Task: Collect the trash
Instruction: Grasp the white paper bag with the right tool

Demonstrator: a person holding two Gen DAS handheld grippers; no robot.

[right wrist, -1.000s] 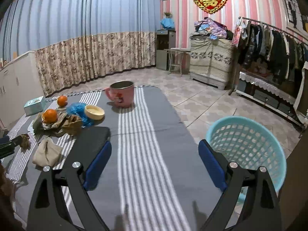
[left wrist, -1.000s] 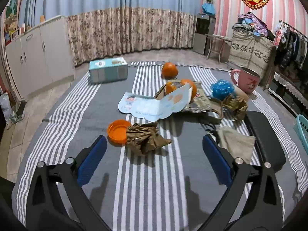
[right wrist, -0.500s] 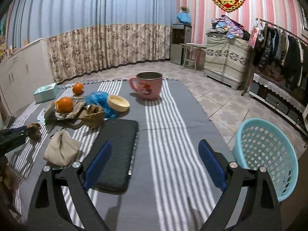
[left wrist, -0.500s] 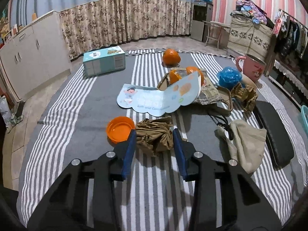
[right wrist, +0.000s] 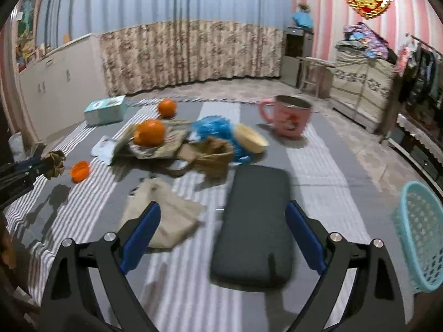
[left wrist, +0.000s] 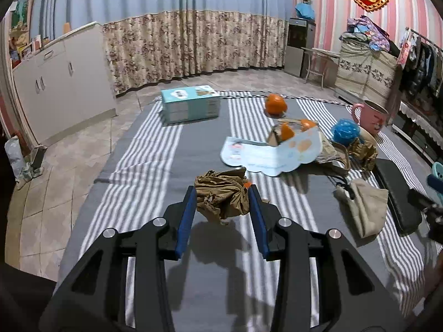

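My left gripper (left wrist: 221, 197) is shut on a crumpled brown paper wad (left wrist: 221, 195) and holds it lifted above the striped cloth; the wad also shows in the right wrist view (right wrist: 55, 163) at the far left. My right gripper (right wrist: 221, 229) is open and empty over a dark grey pad (right wrist: 254, 221). A turquoise basket (right wrist: 418, 238) stands off the right edge. Another brown paper wad (right wrist: 213, 155), a blue plastic bag (right wrist: 213, 128) and an orange lid (right wrist: 80, 170) lie on the cloth.
A beige cloth pouch (right wrist: 163, 218), oranges (right wrist: 149, 135) on a paper bag, a light blue card (left wrist: 265, 152), a cream bowl (right wrist: 250, 138), a pink mug (right wrist: 290, 116) and a teal tissue box (left wrist: 191, 103) lie on the cloth.
My left gripper closed on the brown paper wad and lifted it off the cloth. My right gripper swung left, from facing the basket toward the dark pad, staying open.
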